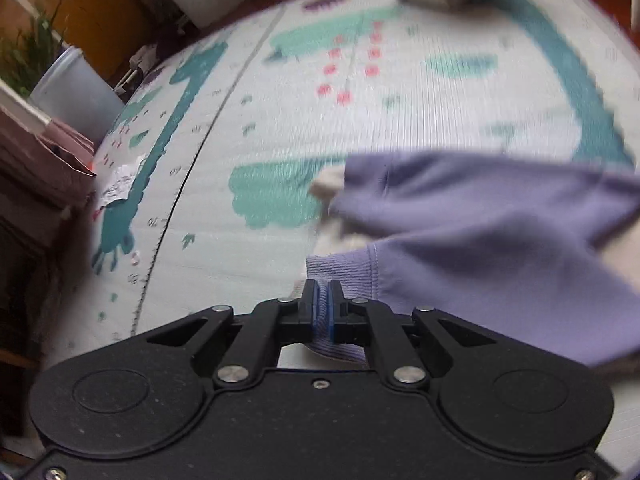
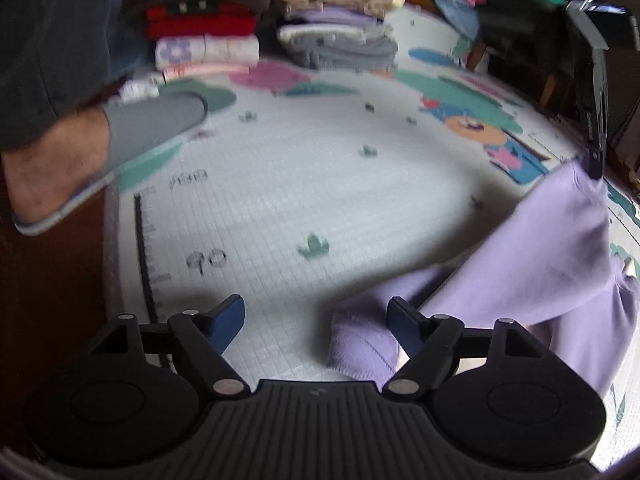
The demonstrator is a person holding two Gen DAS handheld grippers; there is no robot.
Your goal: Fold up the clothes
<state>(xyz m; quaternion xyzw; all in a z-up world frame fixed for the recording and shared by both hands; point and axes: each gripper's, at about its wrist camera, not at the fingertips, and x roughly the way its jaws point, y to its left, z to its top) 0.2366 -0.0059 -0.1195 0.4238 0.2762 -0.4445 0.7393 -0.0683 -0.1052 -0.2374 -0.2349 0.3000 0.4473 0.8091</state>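
A lilac sweatshirt (image 1: 492, 240) hangs over the patterned play mat (image 1: 320, 128). My left gripper (image 1: 322, 292) is shut on its ribbed cuff (image 1: 344, 272) and holds it up. In the right wrist view the same sweatshirt (image 2: 552, 264) drapes from the left gripper (image 2: 596, 160) at the upper right down to the mat (image 2: 300, 184). My right gripper (image 2: 318, 318) is open, and a ribbed cuff (image 2: 360, 340) lies between its blue pads, close to the right one (image 2: 404, 322).
Stacks of folded clothes (image 2: 272, 20) stand at the far edge of the mat. A person's foot in a grey slipper (image 2: 132, 132) rests at the left. A plant pot (image 1: 76, 92) and a box (image 1: 40, 160) stand left of the mat.
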